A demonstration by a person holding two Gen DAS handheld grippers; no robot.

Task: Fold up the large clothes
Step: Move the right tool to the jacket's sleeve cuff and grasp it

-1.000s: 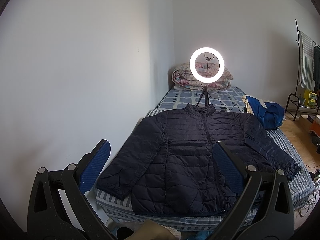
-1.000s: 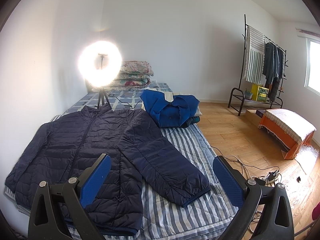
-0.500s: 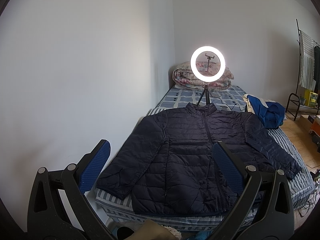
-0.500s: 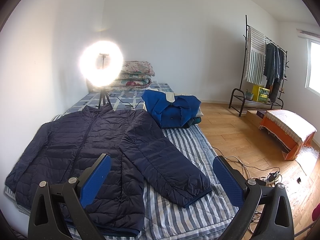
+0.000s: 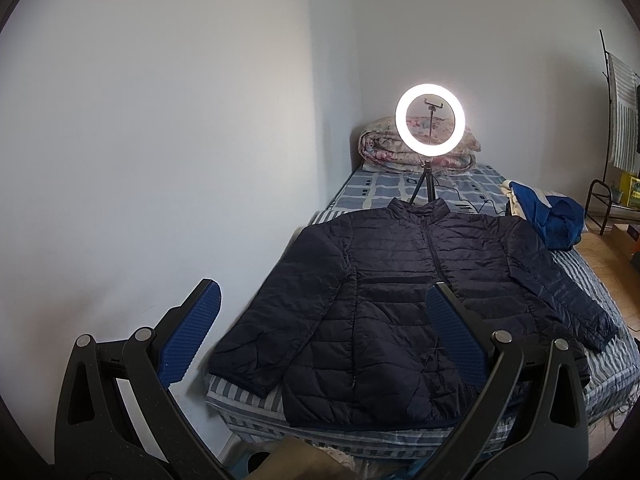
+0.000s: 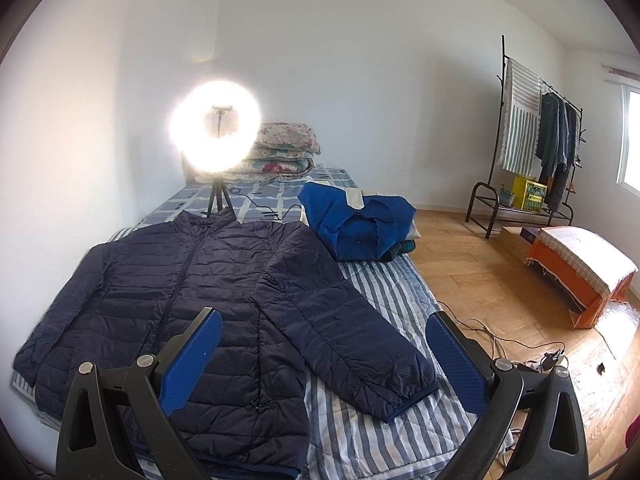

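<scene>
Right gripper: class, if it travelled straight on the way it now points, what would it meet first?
Most likely the navy jacket, on its sleeve lying between the open right gripper fingers; depth is uncertain.

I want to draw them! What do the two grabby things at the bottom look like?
Both look alike. The left hand-held gripper and the right hand-held gripper each have two black plastic arms with triangular cut-outs and round silver bolts. Their fingers carry bumpy blue pads. No cables, markings or sleeves show.
</scene>
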